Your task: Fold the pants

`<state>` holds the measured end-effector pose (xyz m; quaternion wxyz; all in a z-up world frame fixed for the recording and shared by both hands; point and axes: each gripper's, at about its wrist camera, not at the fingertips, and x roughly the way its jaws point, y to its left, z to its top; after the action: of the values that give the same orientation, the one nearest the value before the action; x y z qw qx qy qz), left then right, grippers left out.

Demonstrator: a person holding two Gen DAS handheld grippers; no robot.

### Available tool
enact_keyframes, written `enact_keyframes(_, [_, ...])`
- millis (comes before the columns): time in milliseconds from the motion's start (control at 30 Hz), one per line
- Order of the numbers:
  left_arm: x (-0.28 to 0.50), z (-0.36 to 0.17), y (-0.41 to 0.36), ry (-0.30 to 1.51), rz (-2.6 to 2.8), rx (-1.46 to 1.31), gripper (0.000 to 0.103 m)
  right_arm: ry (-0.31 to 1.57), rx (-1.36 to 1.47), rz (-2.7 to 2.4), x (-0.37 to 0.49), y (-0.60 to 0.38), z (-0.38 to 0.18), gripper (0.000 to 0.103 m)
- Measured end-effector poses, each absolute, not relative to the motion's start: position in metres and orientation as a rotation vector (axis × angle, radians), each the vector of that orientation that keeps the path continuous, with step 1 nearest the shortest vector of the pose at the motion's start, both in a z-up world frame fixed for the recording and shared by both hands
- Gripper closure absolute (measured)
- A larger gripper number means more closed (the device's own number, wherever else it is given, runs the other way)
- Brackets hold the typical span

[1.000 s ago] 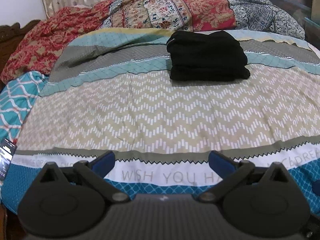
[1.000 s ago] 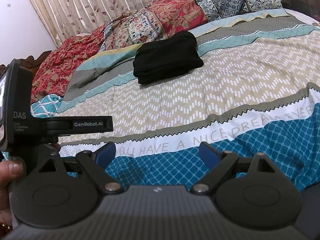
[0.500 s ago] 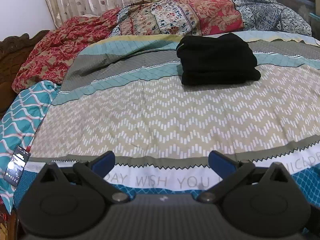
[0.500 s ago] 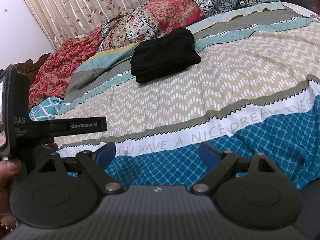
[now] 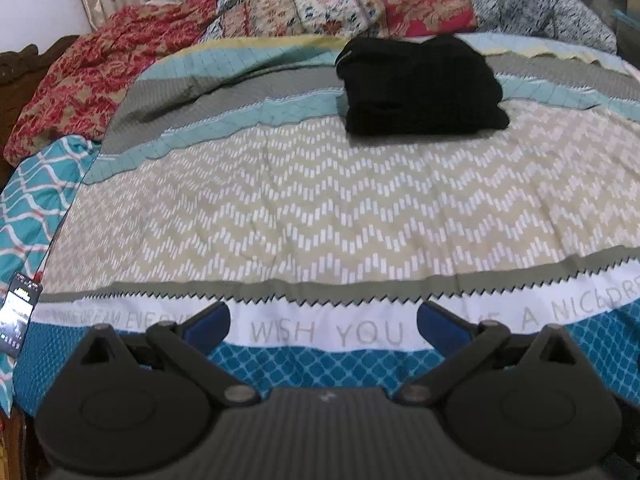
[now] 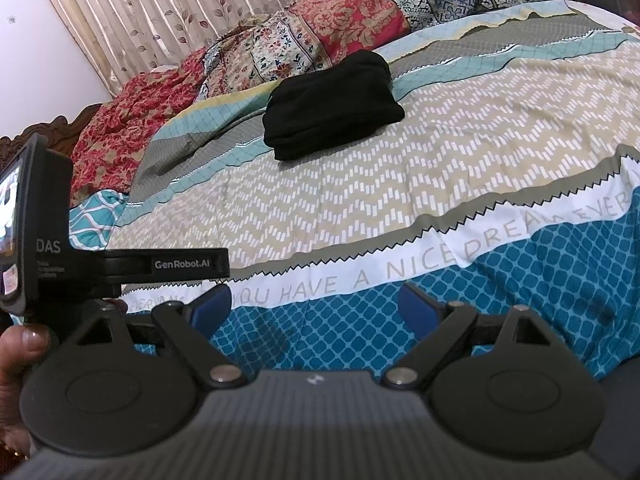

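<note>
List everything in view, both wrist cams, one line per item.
pants: 1, black, folded stack lying far on the bedspread
bedspread: 1, beige zigzag, teal and grey bands, printed text, covers the bed
quilts: several bunched, red, floral and navy prints, at the head of the bed
curtain: 1, beige with leaf print, behind the bed
phone: 1, dark, screen lit, left bed edge
left tool: 1, black, blue pads, open, empty
right tool: 1, black, blue pads, open, empty
hand: 1, lower left of right view

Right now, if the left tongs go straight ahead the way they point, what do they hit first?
Probably the bedspread, on its zigzag band. The open left tongs angle down at it, and the folded black pants lie farther back.
</note>
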<state>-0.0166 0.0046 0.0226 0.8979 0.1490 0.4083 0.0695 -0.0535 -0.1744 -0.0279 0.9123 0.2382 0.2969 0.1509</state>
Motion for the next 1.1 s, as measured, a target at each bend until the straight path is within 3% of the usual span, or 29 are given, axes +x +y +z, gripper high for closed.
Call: enact_keyframes(1100, [-0.0121, 0.0208, 0.0105, 0.867, 0.169, 0.301, 0.000, 0.608, 0.485, 0.322, -0.0542, -0.1737, -0.0265, 0.011])
